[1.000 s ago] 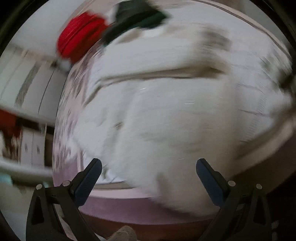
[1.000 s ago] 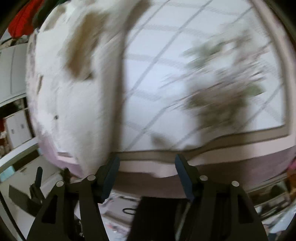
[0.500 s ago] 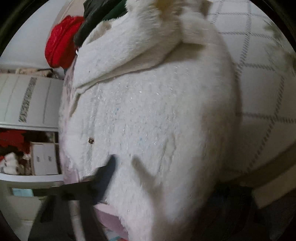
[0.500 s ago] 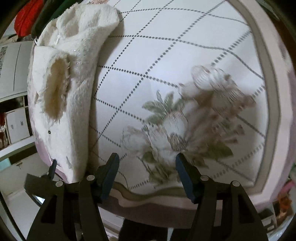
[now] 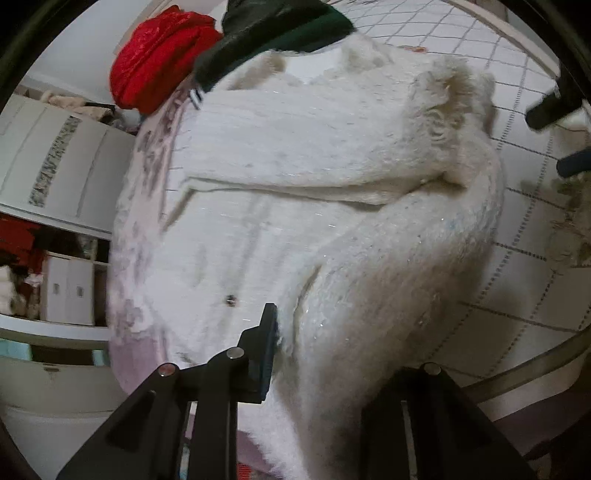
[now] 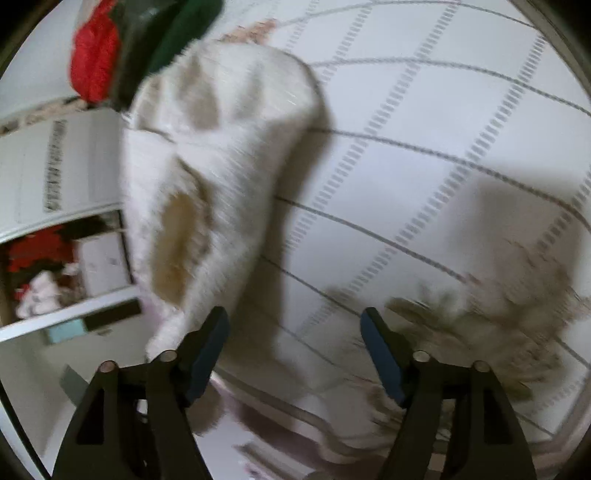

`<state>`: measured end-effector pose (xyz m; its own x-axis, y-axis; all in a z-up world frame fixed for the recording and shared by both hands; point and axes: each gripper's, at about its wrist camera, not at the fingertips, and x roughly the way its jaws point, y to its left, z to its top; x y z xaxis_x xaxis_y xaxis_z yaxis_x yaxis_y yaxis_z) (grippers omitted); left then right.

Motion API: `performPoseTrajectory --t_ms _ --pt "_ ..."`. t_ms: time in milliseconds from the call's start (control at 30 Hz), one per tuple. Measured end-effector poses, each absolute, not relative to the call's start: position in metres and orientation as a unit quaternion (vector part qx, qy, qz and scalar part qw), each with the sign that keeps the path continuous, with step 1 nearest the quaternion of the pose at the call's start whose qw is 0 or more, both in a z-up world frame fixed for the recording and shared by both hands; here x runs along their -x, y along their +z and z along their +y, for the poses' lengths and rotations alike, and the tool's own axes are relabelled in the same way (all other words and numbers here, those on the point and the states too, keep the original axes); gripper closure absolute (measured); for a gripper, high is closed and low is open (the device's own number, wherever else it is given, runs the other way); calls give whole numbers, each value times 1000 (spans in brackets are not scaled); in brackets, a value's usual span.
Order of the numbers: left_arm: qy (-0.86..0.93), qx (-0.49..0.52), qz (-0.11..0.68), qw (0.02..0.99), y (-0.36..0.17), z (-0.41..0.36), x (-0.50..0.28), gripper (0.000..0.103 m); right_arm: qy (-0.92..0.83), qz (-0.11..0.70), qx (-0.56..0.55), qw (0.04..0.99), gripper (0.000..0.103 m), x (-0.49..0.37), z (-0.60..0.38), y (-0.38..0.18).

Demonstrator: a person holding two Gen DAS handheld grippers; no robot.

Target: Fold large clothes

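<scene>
So we've got the white fluffy coat (image 5: 314,206) spread out on the bed (image 5: 524,280), which has that quilted cover with a diamond grid and a flower print. In the left wrist view the coat fills most of the frame, with a sleeve folded across it from about 9 to 3 o'clock and a small dark button (image 5: 230,300) near the middle.

Our left hand-held gripper (image 5: 325,354) is clamped on the coat's near edge: one blue-padded finger (image 5: 266,350) presses into the fleece, and the other finger is buried behind the fabric around 5 o'clock, so we only see its black frame. A thick fold of the coat runs right between them.

Our right hand-held gripper (image 6: 294,350) is released, fingers spread wide with nothing in them, hovering over the bed's near edge. In its view the coat (image 6: 218,177) lies at 10 o'clock, blurry from motion, and the flower print (image 6: 491,317) is at 4 o'clock.

Up at 11 o'clock in both views there's a red garment (image 5: 159,55) and a dark green one (image 5: 280,26) piled at the far end of the bed, the green one touching the coat's top. Shelves (image 5: 66,288) with white boxes sit off at 9 o'clock.
</scene>
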<state>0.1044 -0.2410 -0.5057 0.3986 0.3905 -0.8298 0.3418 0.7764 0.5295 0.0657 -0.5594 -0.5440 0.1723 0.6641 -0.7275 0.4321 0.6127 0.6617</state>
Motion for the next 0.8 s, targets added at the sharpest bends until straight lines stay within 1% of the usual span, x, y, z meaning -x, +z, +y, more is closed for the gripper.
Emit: performPoseTrajectory --t_ms 67,200,233,267,500,533,567,600,633,700,767,800 --pt "23 -344 548 762 -507 -240 -109 82 99 625 -441 637 10 -80 -556 -546" --pt "26 -377 549 746 -519 -246 -112 81 129 597 -486 625 9 -102 -547 -556" --pt "23 -383 550 742 -521 -247 -113 81 133 591 -497 621 8 -106 -545 -558" --pt "21 -390 551 738 -523 -249 -113 81 137 584 -511 616 4 -111 -544 -561" --pt "13 -386 572 724 -531 -246 -119 81 128 614 -552 550 3 -138 -517 -609" --pt "13 -383 574 724 -531 -245 -121 81 130 616 -554 545 6 -140 -513 -611" --pt "13 -381 575 724 -531 -245 -122 81 131 618 -553 544 18 -144 -510 -612" --pt "13 -378 577 724 -531 -244 -124 81 125 623 -546 545 27 -146 -507 -614" --pt "12 -374 578 725 -530 -243 -124 81 118 630 -540 546 40 -146 -505 -615" --pt "10 -371 579 726 -530 -242 -126 81 109 636 -534 546 51 -149 -502 -619" --pt "8 -364 579 730 -529 -239 -127 81 106 636 -531 550 64 -151 -499 -616" --pt "6 -362 578 731 -528 -238 -128 81 104 635 -527 555 67 -151 -498 -614"
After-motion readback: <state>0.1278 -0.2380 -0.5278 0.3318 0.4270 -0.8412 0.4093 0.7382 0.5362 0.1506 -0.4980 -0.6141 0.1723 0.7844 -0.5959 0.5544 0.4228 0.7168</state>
